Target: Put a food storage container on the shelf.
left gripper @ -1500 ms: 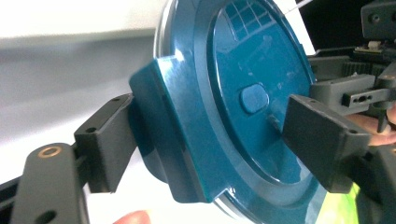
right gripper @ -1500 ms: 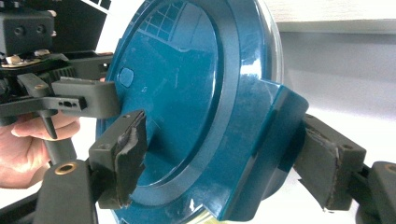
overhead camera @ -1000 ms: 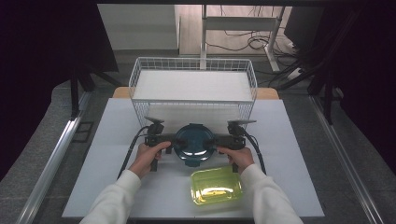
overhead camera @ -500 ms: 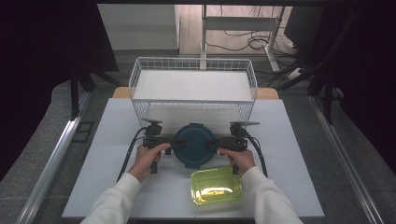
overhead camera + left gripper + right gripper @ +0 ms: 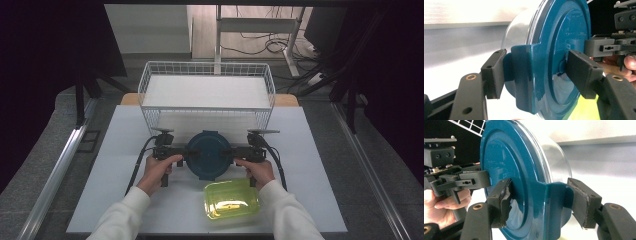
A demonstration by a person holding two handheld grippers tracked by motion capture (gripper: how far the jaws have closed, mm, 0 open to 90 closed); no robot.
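A round clear container with a teal lid (image 5: pixel 209 154) sits between my two grippers at the middle of the table. My left gripper (image 5: pixel 191 151) comes in from its left, my right gripper (image 5: pixel 227 152) from its right. In the left gripper view the jaws (image 5: pixel 537 75) have just been closing and now pinch the lid's side latch tab (image 5: pixel 524 75), pads touching it. The right gripper view has its jaws (image 5: pixel 541 203), also just closing, pressed on the opposite latch tab (image 5: pixel 554 202). Each view also takes in the other gripper across the lid.
A yellow-green lidded box (image 5: pixel 231 198) lies just in front of the container, between the person's forearms. A white wire basket (image 5: pixel 145 90) stands right behind the container. The table (image 5: pixel 310 165) has bare room to either side; the floor beyond its edges is dark.
A bright glare on the teal lid one second ago is gone, so the lid has tipped slightly. Both hands stay at the container's sides.
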